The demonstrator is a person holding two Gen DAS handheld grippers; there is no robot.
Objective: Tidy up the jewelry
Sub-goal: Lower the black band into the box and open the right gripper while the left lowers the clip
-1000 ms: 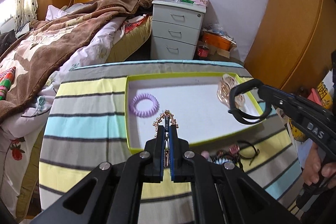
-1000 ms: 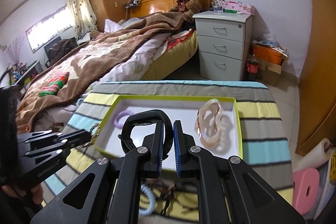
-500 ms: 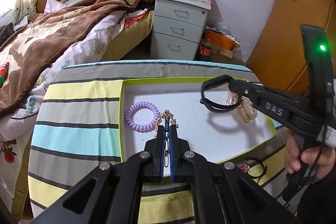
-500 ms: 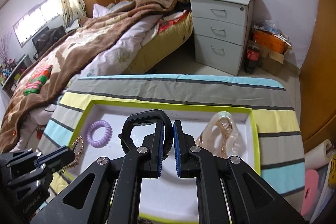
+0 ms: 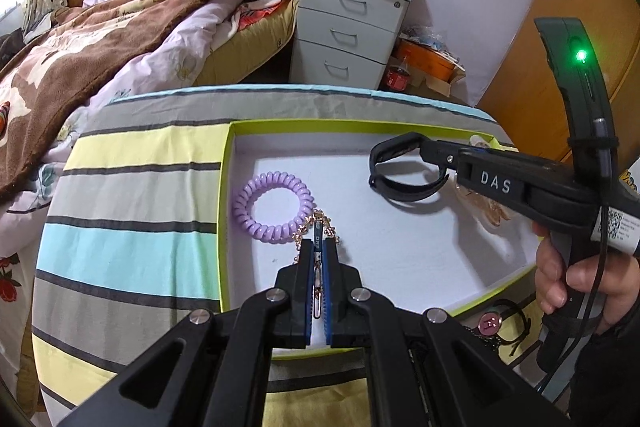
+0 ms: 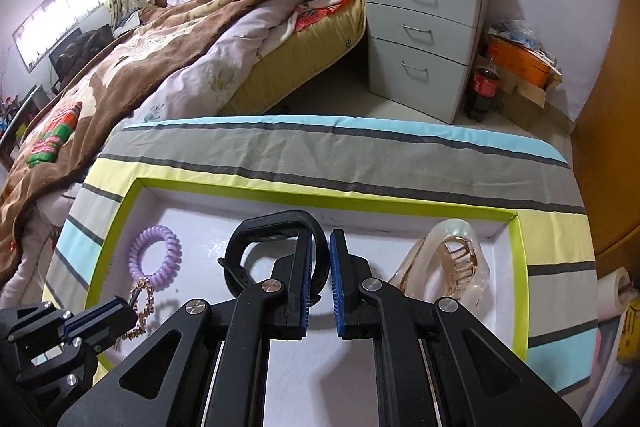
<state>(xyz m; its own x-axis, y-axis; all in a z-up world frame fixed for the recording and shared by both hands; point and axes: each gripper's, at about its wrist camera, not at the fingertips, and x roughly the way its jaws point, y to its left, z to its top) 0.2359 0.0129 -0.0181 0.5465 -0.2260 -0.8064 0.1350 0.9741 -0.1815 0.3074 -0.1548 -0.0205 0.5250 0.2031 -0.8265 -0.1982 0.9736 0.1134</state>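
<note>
A white tray with a green rim (image 5: 225, 211) (image 6: 519, 267) sits on the striped tablecloth. In it lie a purple spiral hair tie (image 5: 273, 203) (image 6: 156, 255) and a clear pink hair claw (image 6: 452, 267). My left gripper (image 5: 319, 251) (image 6: 120, 311) is shut on a gold chain bracelet (image 5: 316, 227) (image 6: 141, 301), held low over the tray beside the hair tie. My right gripper (image 6: 320, 247) (image 5: 430, 151) is shut on a black band (image 5: 400, 171) (image 6: 272, 239), held above the tray's middle.
More jewelry, including a pink charm on black cords (image 5: 494, 323), lies on the cloth in front of the tray. Beyond the table are a bed (image 6: 160, 39), a grey nightstand (image 6: 424, 27) and a wooden wardrobe (image 5: 568, 7).
Both grippers moved forward and lower over the tray. The right gripper carried the black band from the tray's right toward its middle; the left brought the bracelet down next to the hair tie.
</note>
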